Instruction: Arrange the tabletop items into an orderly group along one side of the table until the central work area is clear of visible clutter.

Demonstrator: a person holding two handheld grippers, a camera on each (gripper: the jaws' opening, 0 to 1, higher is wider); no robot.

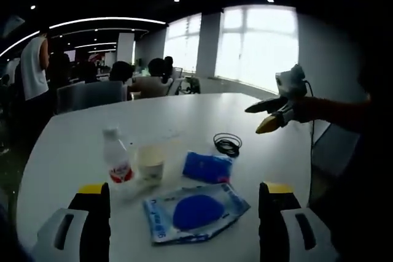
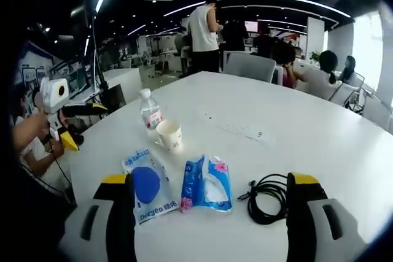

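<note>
Judging from both views, I reckoned the tidying had barely begun: five items sat loosely clustered on the white table (image 2: 319, 133), none yet lined up along an edge, so nearly all the work remained. Taking the paper cup (image 2: 170, 135) as my landmark, the clear plastic water bottle (image 2: 149, 112) with its white cap and red label stood just beside it, nearly touching. Near the cup, toward my grippers, lay the flat, glossy mask packet (image 2: 146, 189), a crinkly transparent sleeve with a round blue shape showing through it. Beside that, a soft blue-and-white tissue pack (image 2: 207, 185) looked pliable and slightly puffed. Farthest from the cup was the coiled black cable (image 2: 268, 196), thin and springy, wound in loose loops. The table itself was smooth, matte and rounded at its rim. My left gripper (image 1: 182, 225) had its yellow-tipped jaws spread wide, holding nothing, with the mask packet lying between them on the table. My right gripper (image 2: 210, 225) was likewise spread and empty, hovering over the tissue pack, well apart from the cup.
</note>
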